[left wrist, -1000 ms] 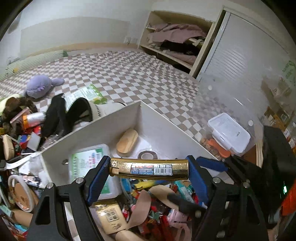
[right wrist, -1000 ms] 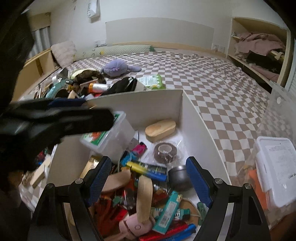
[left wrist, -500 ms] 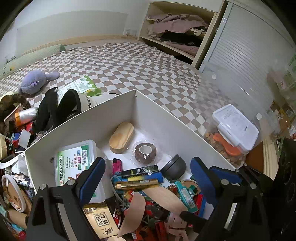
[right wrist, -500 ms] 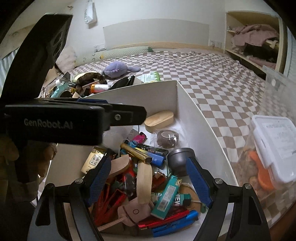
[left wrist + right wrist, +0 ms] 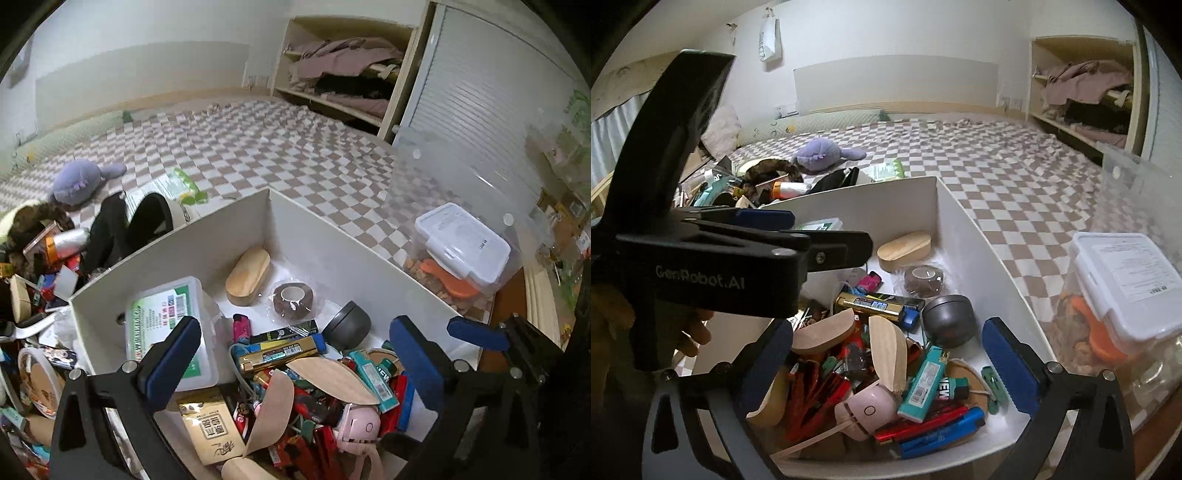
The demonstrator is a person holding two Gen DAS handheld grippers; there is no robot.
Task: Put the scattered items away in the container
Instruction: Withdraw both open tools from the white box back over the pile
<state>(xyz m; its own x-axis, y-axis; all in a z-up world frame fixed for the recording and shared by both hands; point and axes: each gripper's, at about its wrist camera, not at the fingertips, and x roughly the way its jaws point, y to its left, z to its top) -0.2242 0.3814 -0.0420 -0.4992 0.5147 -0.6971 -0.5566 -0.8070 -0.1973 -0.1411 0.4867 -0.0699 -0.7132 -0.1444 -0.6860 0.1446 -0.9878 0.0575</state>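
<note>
The left gripper [image 5: 291,350] hangs over the white box [image 5: 321,243] with its jaws opening wide and nothing pressed between its blue pads [image 5: 173,360]; the box's jumble lies below the gap. The right gripper [image 5: 886,358] is likewise opening, wide and empty, over the same box, and a hand [image 5: 690,332] shows at its left edge behind the other tool's black body.

Nearest in the box are a pink gadget [image 5: 356,424], red packets [image 5: 314,406], beige wooden pieces [image 5: 325,373] and a teal lighter [image 5: 923,380]. Just beyond lies the gold bar [image 5: 280,356], flat on the heap, touching a blue lighter beside it and apart from both tools. Next to it sit a grey tin [image 5: 349,325], a roll of brown tape [image 5: 293,299], a wooden oval [image 5: 248,271] and a lidded tub with a green label [image 5: 166,325].

Left of the box more clutter [image 5: 40,280] is still scattered on the checked bed [image 5: 258,162]. Right of it stands a clear tub with a white lid [image 5: 461,243]. Farther off lie a purple plush [image 5: 79,181] and shelves of clothes [image 5: 343,77]
</note>
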